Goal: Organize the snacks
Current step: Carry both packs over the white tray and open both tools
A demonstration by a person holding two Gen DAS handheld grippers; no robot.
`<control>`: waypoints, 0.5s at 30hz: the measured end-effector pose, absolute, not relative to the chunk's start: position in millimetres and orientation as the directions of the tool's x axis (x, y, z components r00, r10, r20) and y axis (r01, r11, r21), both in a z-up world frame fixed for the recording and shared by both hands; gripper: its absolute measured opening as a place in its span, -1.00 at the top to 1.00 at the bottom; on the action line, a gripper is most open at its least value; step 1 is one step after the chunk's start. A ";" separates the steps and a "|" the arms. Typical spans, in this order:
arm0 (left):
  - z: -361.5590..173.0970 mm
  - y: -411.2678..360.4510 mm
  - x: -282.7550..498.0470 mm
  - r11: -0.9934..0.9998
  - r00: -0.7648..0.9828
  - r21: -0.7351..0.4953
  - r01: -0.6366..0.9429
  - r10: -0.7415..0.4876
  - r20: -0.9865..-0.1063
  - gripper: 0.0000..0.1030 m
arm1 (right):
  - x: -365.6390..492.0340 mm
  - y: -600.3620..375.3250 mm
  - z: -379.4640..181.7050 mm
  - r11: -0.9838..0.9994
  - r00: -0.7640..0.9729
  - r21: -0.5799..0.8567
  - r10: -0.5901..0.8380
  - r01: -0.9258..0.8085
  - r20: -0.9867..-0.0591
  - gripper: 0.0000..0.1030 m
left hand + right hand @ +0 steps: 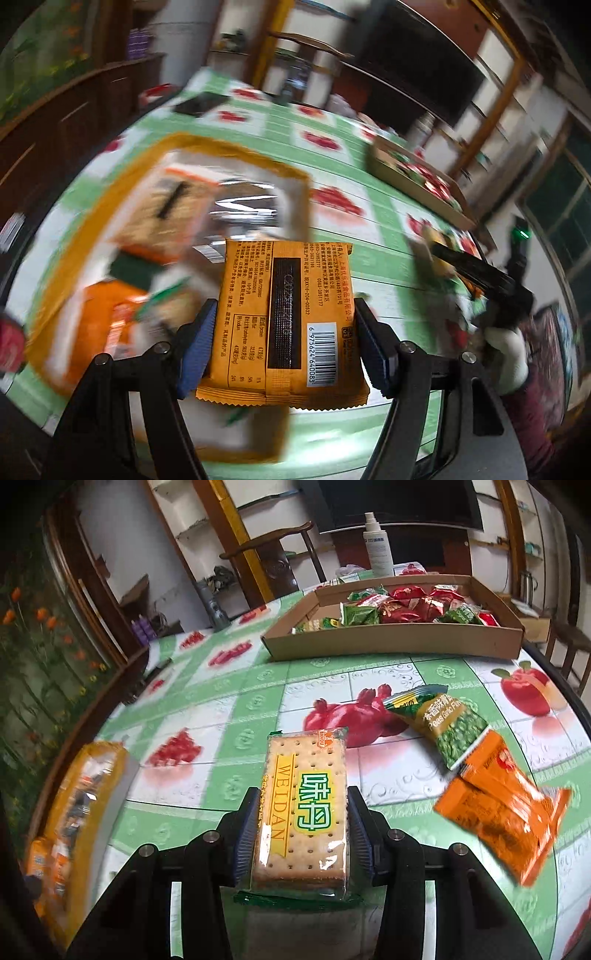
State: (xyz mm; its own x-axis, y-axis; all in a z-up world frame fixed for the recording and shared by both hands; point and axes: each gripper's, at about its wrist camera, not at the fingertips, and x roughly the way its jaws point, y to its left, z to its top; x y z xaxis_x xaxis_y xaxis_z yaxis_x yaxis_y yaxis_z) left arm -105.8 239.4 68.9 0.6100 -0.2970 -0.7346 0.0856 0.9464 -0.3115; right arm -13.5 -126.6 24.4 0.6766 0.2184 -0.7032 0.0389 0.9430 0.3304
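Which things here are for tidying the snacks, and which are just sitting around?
For the job:
- orange foil snack packet with a barcode, held in the left gripper
- clear-wrapped cracker packet, held in the right gripper
- green pea packet
- loose orange snack packet
- shallow brown cardboard tray of snacks

Just lying about:
- white spray bottle
- wooden chair

Orange packet (284, 321), green-and-yellow cracker pack (303, 812), green-white fruit-printed tablecloth (221, 709).

left wrist – close, tilted down | right wrist – same | shared: cardboard tray (417, 184) (388, 642)
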 end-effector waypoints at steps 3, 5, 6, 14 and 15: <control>61.4 270.3 -109.3 0.941 0.627 -0.338 0.013 -0.271 -0.730 -0.36 | -23.7 -115.2 40.9 0.919 0.670 0.395 0.290 0.004 -0.683 0.08; 57.6 283.3 -109.4 0.936 0.637 -0.353 -0.015 -0.263 -0.725 -0.36 | -28.8 -95.0 55.2 0.915 0.663 0.401 0.323 -0.037 -0.676 0.09; 56.4 288.1 -109.1 0.934 0.639 -0.356 -0.023 -0.260 -0.724 -0.36 | -31.4 -80.8 62.9 0.916 0.658 0.396 0.341 -0.069 -0.672 0.09; 46.7 309.7 -94.6 0.943 0.629 -0.327 -0.058 -0.220 -0.746 -0.36 | -33.1 38.4 84.4 0.865 0.529 0.406 0.501 -0.294 -0.685 0.09; 45.6 311.3 -93.5 0.943 0.626 -0.326 -0.064 -0.216 -0.749 -0.36 | -30.7 53.7 82.6 0.856 0.506 0.413 0.517 -0.311 -0.690 0.09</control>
